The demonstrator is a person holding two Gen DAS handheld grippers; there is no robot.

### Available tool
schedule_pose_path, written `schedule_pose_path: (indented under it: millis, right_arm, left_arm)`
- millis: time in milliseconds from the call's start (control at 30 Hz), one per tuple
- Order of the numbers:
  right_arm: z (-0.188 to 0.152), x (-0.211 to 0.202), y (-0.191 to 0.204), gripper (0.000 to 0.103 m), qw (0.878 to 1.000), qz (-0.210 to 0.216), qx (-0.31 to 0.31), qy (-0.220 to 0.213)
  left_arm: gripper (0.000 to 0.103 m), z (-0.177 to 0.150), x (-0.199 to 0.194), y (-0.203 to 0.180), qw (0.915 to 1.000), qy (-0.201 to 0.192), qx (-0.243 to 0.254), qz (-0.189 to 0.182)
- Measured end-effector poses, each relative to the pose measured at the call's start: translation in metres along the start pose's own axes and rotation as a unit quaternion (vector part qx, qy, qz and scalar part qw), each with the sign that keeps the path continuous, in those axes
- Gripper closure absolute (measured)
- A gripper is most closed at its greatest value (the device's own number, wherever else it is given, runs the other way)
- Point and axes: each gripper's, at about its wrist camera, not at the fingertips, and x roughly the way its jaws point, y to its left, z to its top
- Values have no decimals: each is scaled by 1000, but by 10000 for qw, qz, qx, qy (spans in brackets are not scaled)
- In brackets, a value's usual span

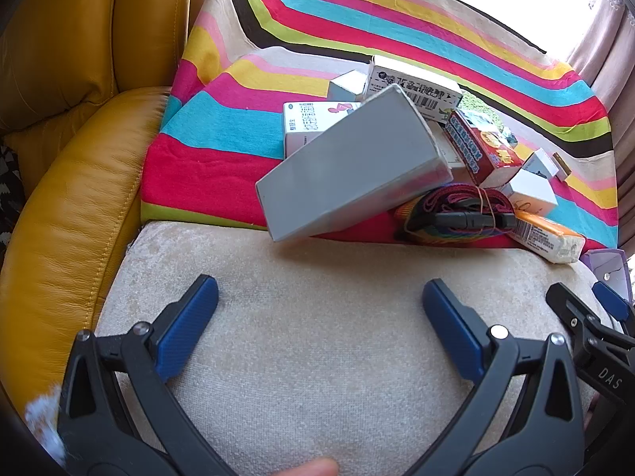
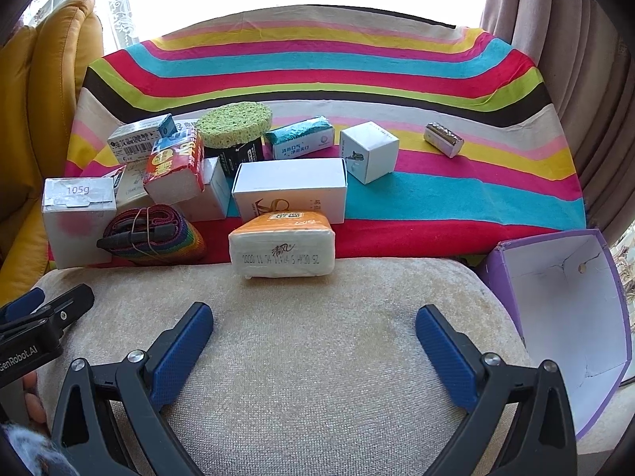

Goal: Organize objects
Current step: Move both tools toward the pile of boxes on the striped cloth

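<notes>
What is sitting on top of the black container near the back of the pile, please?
A round green sponge rests on the black container, covering its top completely, so any lid or opening beneath is hidden.

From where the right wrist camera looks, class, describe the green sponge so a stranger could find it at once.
Start at the striped cloth covering the seat, then go to the pile of boxes at its left. The green sponge lies on a black container at the back of that pile. It is the only round, porous thing among boxes and packets.
</notes>
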Motion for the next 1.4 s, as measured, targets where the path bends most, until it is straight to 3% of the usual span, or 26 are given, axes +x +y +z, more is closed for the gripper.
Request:
schedule_pose_path:
  millis: [133, 267, 433, 533, 633, 867, 1000, 1200, 1400]
  right_arm:
    - [1, -2, -6, 0, 9992, 353, -125, 172]
    - [-3, -6, -9, 0, 9987, 502, -45, -12]
    - [-4, -14, -15, 0, 9972, 731, -63, -171]
    - [-4, -20, -23, 0, 9954, 925, 46, -265]
    - [0, -26, -32, 0, 9945, 977, 161, -349]
    - [19, -37, -64, 0, 9901, 1124, 575, -616]
    - [41, -39, -79, 0, 9939, 680, 382, -778]
    - [70, -26, -109, 0, 9952, 311, 485, -789]
    - [93, 0, -126, 0, 9955, 103, 601, -723]
  left_arm:
    - [0, -1, -2, 1, 10000, -48, -30, -70]
    - [0, -3, -5, 1, 9999, -108, 10, -114]
    - [0, -6, -16, 12, 9982, -334, -228, -446]
    - [0, -8, -26, 13, 9966, -583, -258, -527]
    - [0, -9, -44, 20, 9908, -993, -377, -838]
    - [2, 21, -75, 4, 9833, -1372, 158, -1183]
    - [2, 60, -69, -12, 9833, -1109, 365, -1393]
    - [2, 107, -25, -45, 9911, -510, 652, -1041]
    - [2, 127, 31, -62, 9959, 183, 671, -585]
